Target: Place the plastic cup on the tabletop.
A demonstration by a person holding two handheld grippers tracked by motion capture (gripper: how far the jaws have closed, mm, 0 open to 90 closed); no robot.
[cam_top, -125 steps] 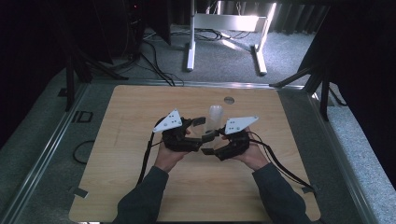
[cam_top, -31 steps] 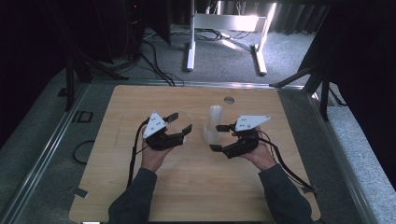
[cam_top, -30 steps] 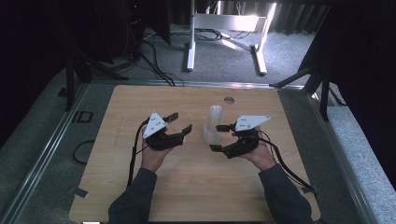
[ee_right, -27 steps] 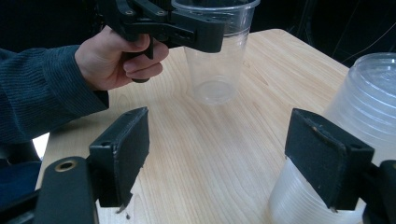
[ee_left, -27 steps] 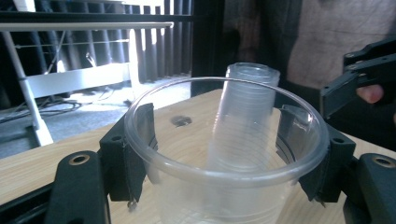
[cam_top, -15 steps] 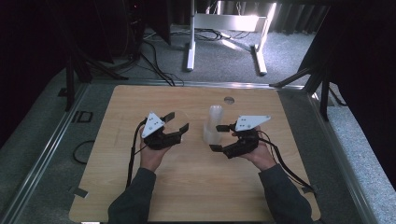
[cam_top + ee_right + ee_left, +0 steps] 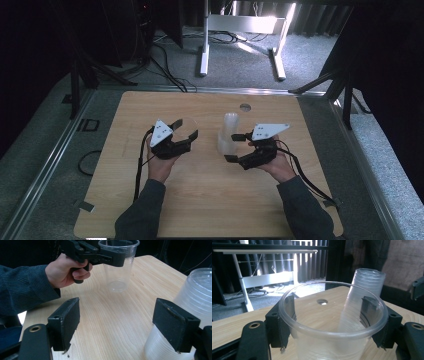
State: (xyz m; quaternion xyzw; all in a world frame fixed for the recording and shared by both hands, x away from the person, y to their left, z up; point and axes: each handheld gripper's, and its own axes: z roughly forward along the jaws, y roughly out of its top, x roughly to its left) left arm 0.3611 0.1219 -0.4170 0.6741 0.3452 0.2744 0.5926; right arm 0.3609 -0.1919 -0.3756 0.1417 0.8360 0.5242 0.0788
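1. The left gripper (image 7: 186,135) holds a single clear cup (image 7: 332,325) by its rim, one jaw on each side. In the right gripper view the cup (image 7: 118,267) hangs upright, its base just above the wooden table (image 7: 200,200) or barely resting on it; I cannot tell which.
2. Compared with four seconds ago, when both grippers crowded the stack at mid-table, the left one has drawn away to the left with that cup. Over the last second it has shifted only slightly.
3. My reading: one cup has been peeled off the stack, so the separation step looks done and setting the cup down likely follows.
4. The stack of cups (image 7: 228,132) stands upright near the table's middle, well apart from the freed cup.
5. The right gripper (image 7: 235,148) sits just beside the stack's base with its jaws spread wide; one jaw lies against or just in front of the stack (image 7: 200,315), gripping nothing. It has barely moved in the last second.
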